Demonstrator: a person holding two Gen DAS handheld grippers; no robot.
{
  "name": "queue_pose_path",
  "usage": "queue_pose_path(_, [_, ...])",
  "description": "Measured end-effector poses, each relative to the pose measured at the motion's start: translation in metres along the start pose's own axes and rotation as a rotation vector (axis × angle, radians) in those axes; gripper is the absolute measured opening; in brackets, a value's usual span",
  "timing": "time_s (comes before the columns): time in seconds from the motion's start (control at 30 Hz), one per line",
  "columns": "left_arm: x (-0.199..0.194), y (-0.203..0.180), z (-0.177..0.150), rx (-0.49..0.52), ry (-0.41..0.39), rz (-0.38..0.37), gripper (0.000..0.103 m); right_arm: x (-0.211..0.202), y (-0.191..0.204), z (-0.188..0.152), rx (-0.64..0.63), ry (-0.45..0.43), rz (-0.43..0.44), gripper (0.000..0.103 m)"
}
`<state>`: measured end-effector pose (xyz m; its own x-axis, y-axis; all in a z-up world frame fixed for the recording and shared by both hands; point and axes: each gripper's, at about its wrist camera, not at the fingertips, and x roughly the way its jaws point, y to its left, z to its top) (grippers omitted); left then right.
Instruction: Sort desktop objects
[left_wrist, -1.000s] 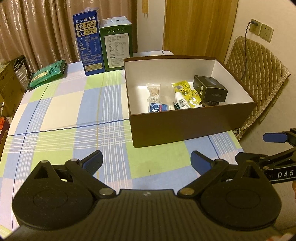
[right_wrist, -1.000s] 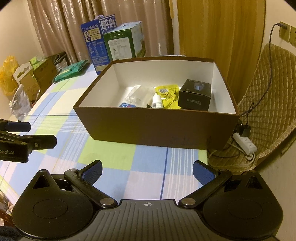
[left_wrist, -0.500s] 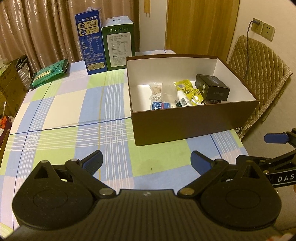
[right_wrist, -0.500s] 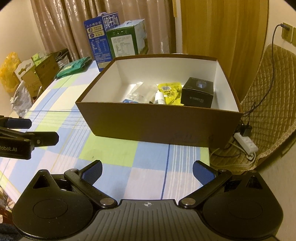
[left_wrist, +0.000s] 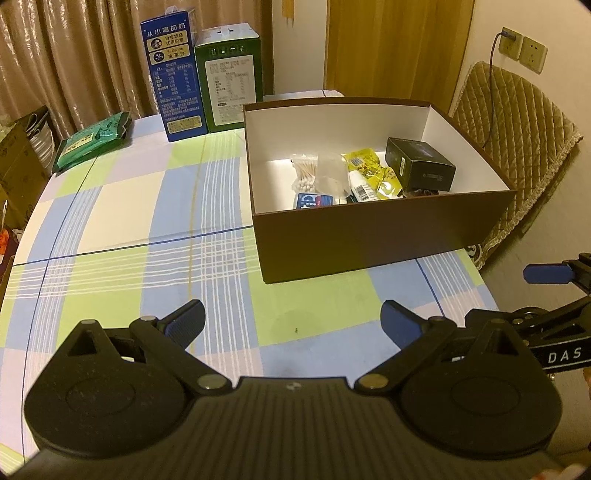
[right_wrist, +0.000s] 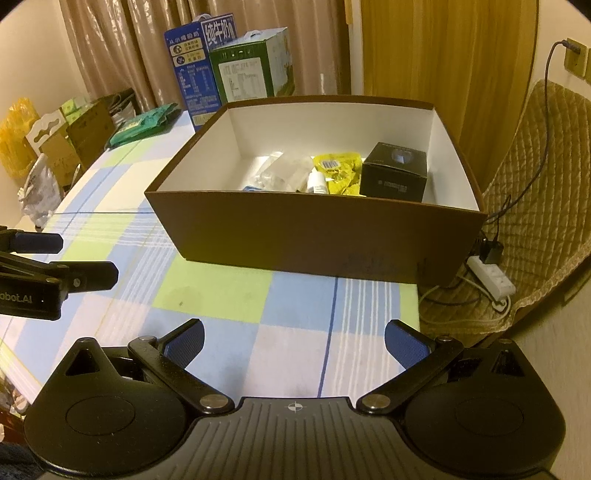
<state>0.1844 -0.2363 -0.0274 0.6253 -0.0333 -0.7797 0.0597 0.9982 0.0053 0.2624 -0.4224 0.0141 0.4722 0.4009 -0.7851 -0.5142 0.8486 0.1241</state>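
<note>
A brown cardboard box (left_wrist: 384, 236) (right_wrist: 317, 236) with a white inside stands on the checked tablecloth. It holds a black carton (left_wrist: 419, 163) (right_wrist: 394, 173), yellow packets (left_wrist: 373, 170) (right_wrist: 338, 171), a small white bottle (left_wrist: 359, 186), cotton swabs (left_wrist: 304, 172), a clear plastic cup (left_wrist: 330, 173) and a blue-and-red pack (left_wrist: 314, 201). My left gripper (left_wrist: 291, 321) hovers open over the near table, short of the box, with nothing between its fingers. My right gripper (right_wrist: 293, 334) is open and empty too, in front of the box's near wall.
A blue milk carton (left_wrist: 171, 74) and a green carton (left_wrist: 231, 77) stand at the table's far edge, with a green packet (left_wrist: 92, 142) to their left. A quilted chair (left_wrist: 517, 155) and a power strip (right_wrist: 489, 273) lie right of the table. Boxes and bags crowd the left.
Both grippers have drawn back and risen a little from the box, so it looks smaller. Both stay open and empty. Nothing on the table has shifted.
</note>
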Motion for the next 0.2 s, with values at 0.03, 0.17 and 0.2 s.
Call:
queue_pose_path(0.03, [0.0003,0.0002,0.0001,0.0,0.001,-0.001,0.1,0.0005,0.0003,0.0003,-0.001,0.0,0.001,0.101])
queue_pose_path(0.17, [0.0016,0.0023,0.0006,-0.003,0.001,-0.004,0.1,0.004,0.0024,0.0027,-0.004,0.002,0.003,0.101])
queue_pose_path(0.2, [0.0022,0.0028,0.001,-0.003,0.002,-0.002,0.1,0.004,0.0024,0.0027,-0.004,0.002,0.003,0.101])
